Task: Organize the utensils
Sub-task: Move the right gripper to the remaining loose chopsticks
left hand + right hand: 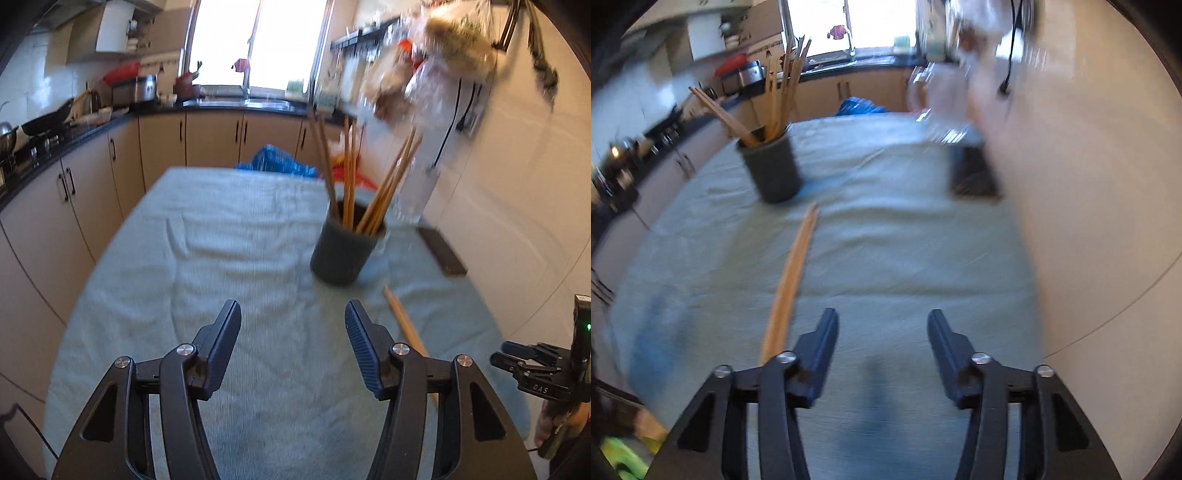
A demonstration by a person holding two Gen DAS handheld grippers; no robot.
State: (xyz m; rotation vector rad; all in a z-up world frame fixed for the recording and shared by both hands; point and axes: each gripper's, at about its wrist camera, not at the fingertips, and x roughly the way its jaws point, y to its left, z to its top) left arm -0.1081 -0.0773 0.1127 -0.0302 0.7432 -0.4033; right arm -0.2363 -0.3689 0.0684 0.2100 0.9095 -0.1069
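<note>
Chopsticks [790, 273], one loose pair, lie flat mid-table on the towel [229, 236] just short of the dark holder cup [343, 251], probably next in, both left gripper [291, 343] and right gripper [882, 350] spread wide, empty.

One holder [343, 251] — perhaps nine chopsticks [349, 177] inside.

The right wrist view is smeared by motion blur. Beyond the dark cup [774, 171], a clear object [942, 107] at the worktop's far edge is unreadable. The near end of the loose chopsticks [790, 280] disappears behind a finger [816, 354]. The bags [436, 66] hanging above the cup are too blurred to identify.
</note>
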